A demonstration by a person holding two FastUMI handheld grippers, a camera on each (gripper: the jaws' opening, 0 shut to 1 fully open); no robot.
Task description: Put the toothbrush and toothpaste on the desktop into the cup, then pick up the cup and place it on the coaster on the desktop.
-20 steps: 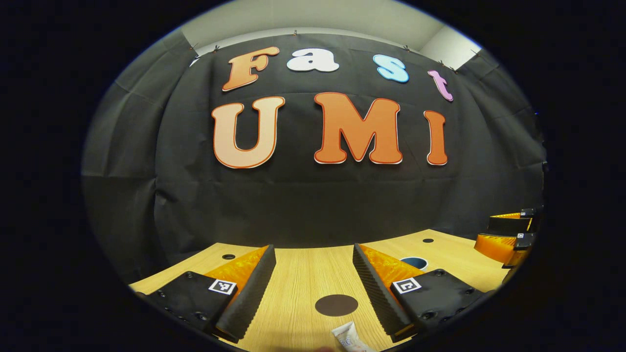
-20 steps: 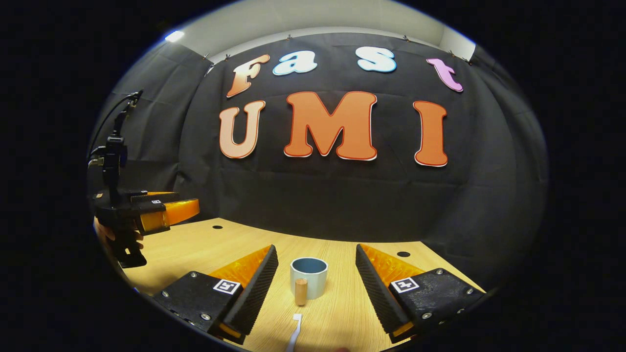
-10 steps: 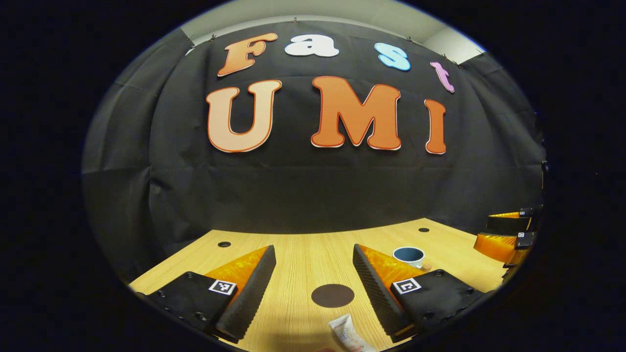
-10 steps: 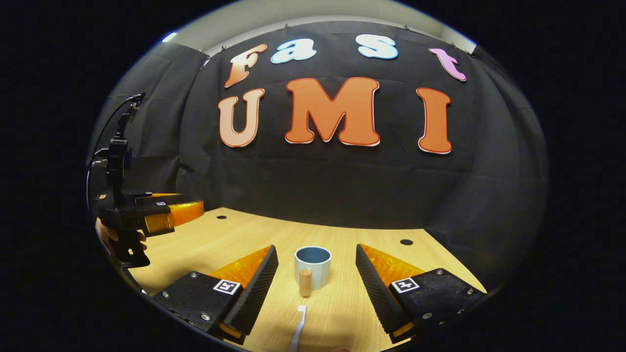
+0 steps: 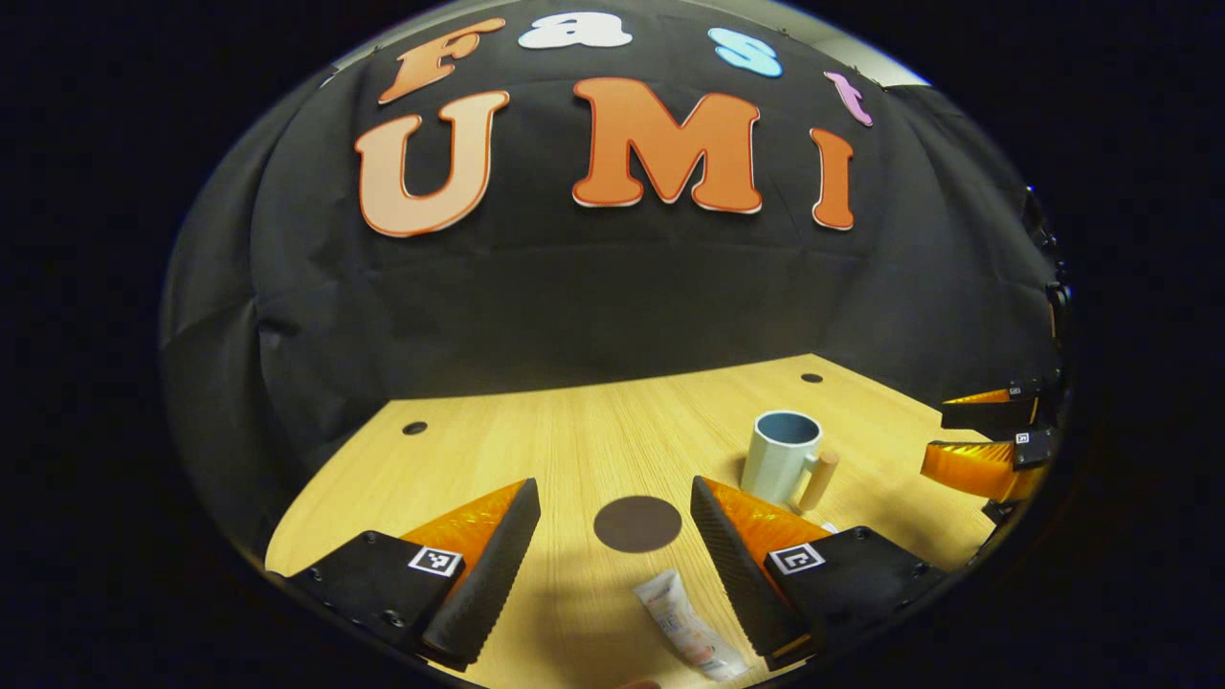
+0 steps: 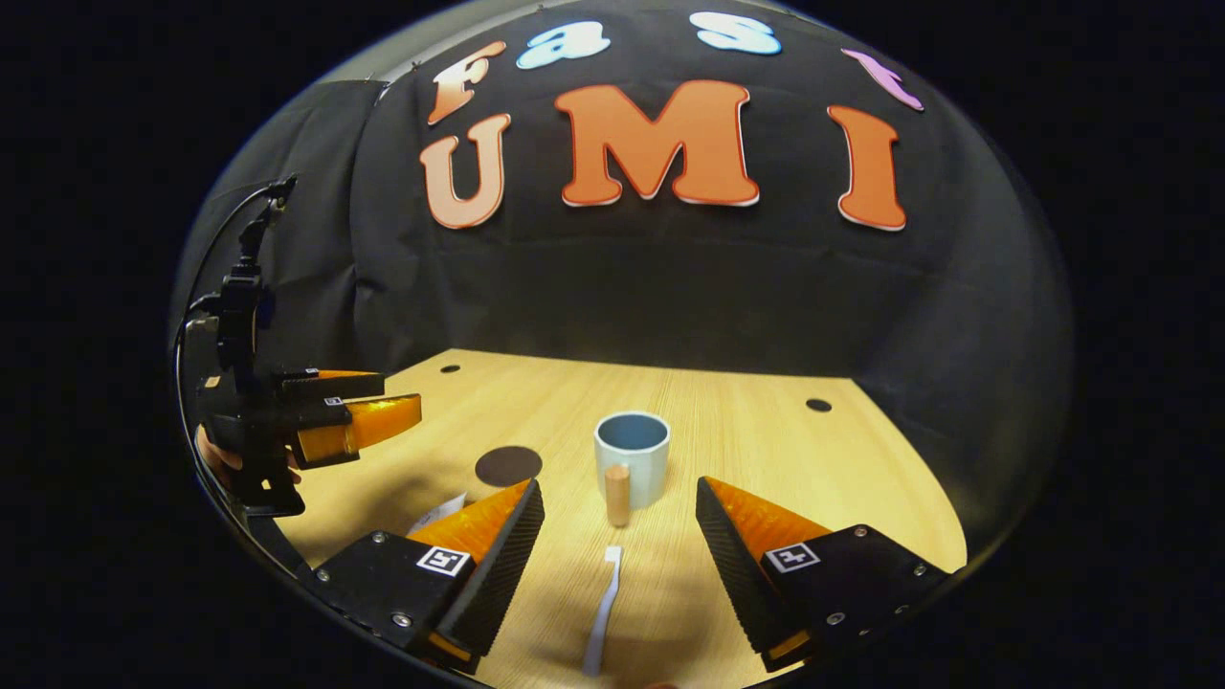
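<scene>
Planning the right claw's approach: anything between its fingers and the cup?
In the right gripper view, the toothbrush lies on the desktop between the open right claw and the cup, bristle end toward the cup's wooden handle. Otherwise bare wood.

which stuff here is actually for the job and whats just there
For the job:
toothbrush, flat on the desk
toothpaste, flat on the desk
cup, upright and empty
coaster, dark round disc, bare
left gripper and right gripper, both open

Just there:
desk with its small holes
</scene>
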